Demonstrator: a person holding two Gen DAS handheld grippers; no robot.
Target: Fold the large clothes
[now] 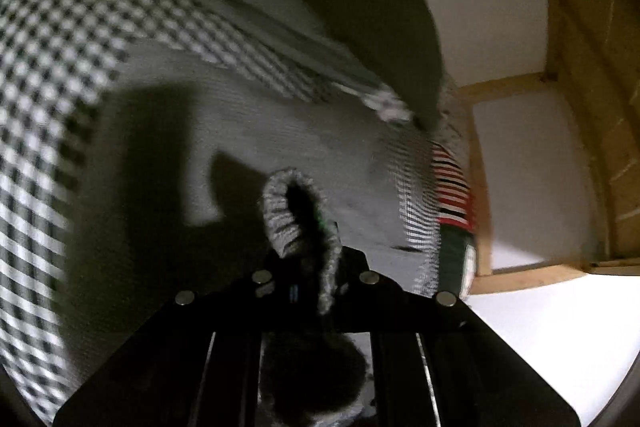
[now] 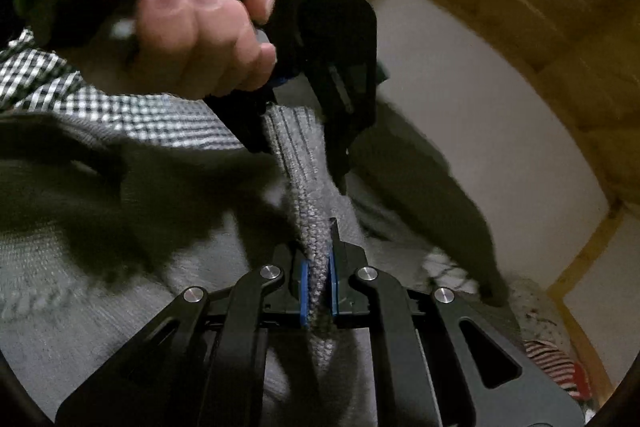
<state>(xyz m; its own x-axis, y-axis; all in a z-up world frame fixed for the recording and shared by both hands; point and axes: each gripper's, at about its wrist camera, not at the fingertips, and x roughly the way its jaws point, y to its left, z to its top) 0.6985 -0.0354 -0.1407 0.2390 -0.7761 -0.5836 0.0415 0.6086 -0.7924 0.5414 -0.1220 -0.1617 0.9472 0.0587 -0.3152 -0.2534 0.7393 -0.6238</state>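
Note:
A grey knit sweater (image 1: 248,155) lies spread beneath both grippers. My left gripper (image 1: 316,259) is shut on a fold of it, and a loop of knit (image 1: 294,203) sticks up past the fingers. In the right wrist view, my right gripper (image 2: 318,287) has its blue pads (image 2: 304,287) shut on a taut band of the same sweater (image 2: 308,187). That band runs up to the left gripper (image 2: 300,163), which a hand (image 2: 200,19) holds just beyond. The two grippers are close together on one edge of the knit.
A black-and-white checked cloth (image 1: 48,75) (image 2: 120,107) lies under the sweater. A dark green garment (image 1: 360,7) (image 2: 60,179) lies beside it, and a red, white and black striped garment (image 1: 452,187) (image 2: 556,363) lies at the edge. A wooden frame (image 1: 480,187) (image 2: 520,7) borders white panels.

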